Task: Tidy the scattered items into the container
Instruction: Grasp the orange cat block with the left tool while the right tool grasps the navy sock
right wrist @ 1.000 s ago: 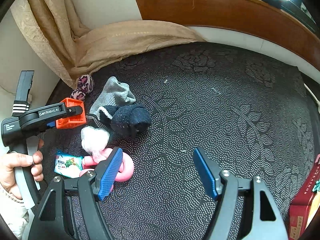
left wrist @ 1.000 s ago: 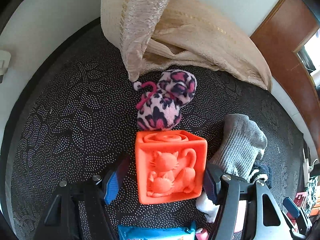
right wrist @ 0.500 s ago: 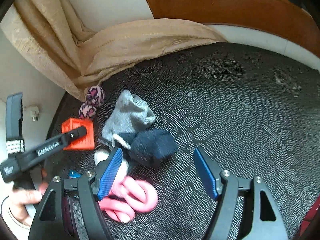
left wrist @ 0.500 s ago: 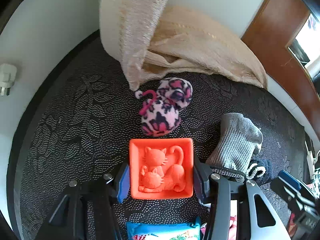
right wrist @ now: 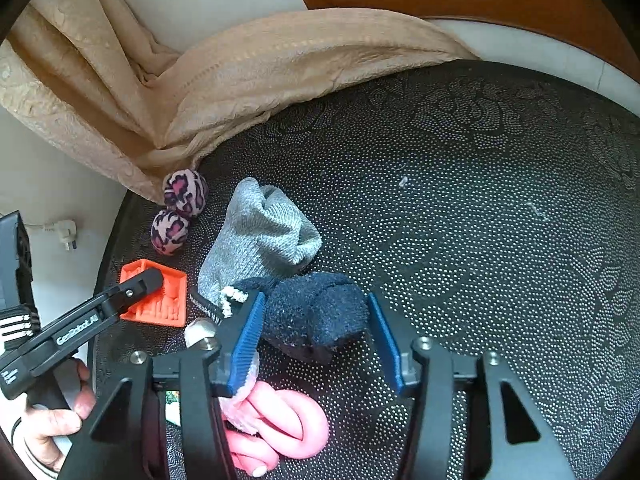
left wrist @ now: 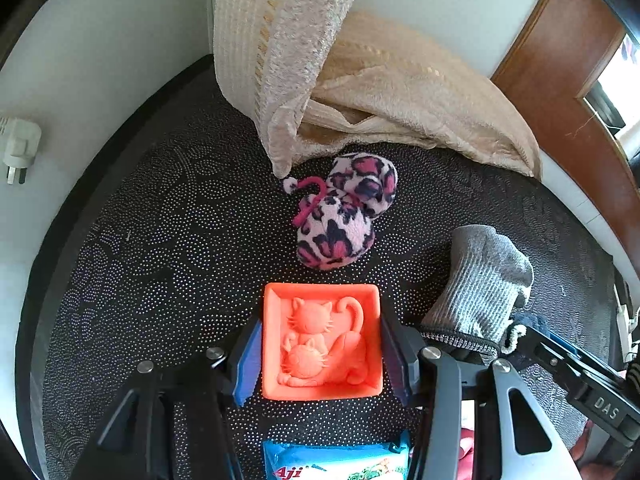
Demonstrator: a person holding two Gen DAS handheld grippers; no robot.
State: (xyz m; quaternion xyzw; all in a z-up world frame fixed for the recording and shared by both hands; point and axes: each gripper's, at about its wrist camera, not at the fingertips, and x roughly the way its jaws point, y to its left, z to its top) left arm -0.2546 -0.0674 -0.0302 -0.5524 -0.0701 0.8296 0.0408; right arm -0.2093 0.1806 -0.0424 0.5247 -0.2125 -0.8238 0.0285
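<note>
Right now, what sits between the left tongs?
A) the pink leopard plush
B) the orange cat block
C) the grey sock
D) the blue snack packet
B: the left tongs have their blue pads against both sides of the orange cat block; the plush lies beyond it and the sock off to the right.

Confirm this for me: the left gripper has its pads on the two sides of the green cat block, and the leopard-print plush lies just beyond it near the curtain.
Wrong in one respect: the cat block is orange, not green, as the left wrist view shows. The rest stands: the left gripper has its pads on the block's two sides, and the leopard-print plush lies just beyond it near the curtain.
</note>
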